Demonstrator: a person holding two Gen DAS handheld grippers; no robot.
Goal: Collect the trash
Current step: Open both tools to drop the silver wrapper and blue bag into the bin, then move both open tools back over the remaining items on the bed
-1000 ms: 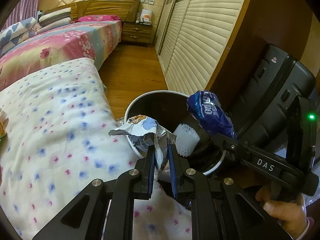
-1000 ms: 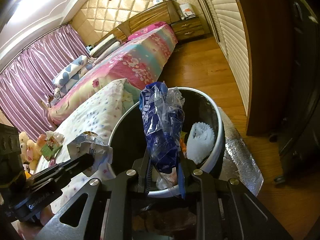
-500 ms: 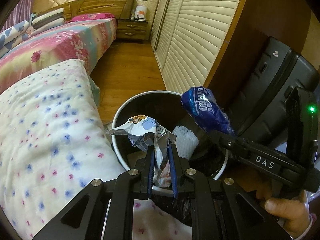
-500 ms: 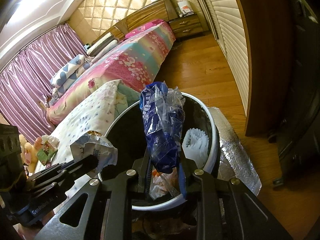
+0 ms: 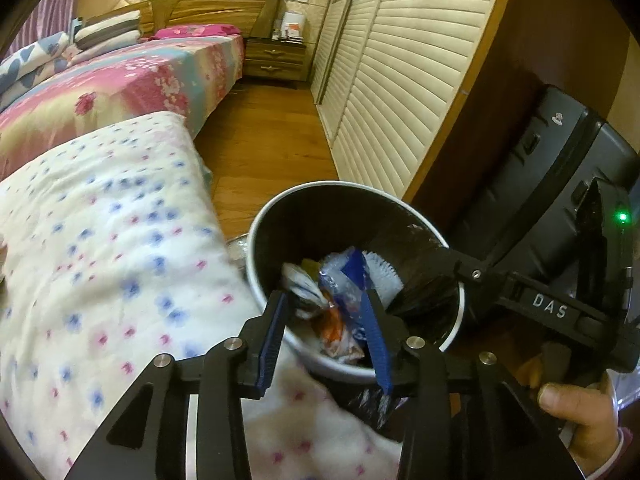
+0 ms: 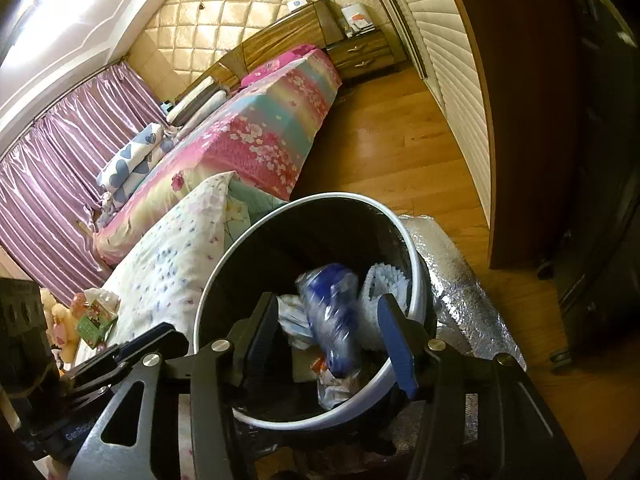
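Blue pads on both claws are spread apart right now, so both grippers are released and nothing is pinched. The left gripper [image 5: 326, 322] and right gripper [image 6: 328, 328] have both just been opening, and the frames show the wrappers dropping free between the fingers, not touched by the pads.

Nearest thing is the bin [image 6: 416, 280], a dark round one with a pale rim, sitting on the wood floor [image 6: 392, 152] tight against the edge of the bed. The blue wrapper [image 6: 332, 316] is blurred, so I'd guess it's mid-fall inside the bin, just beside a white frilly thing [image 6: 384, 300]. The pale crumpled wrapper [image 5: 304, 290] sits lower, near the bin's bedside wall.

What could go wrong from here, as I see it:
- blue wrapper is long and light, could catch the rim and tip out onto the floor
- fingers hang right over the opening, so lifting carelessly could snag a wrapper and drag it back out
- the two grippers are close together, so they could knock each other or the rim

Further off, the floral quilt [image 5: 100, 260] has a small green packet [image 6: 94, 322] by its far edge, maybe more trash. Beyond that, the wardrobe doors [image 5: 392, 92].
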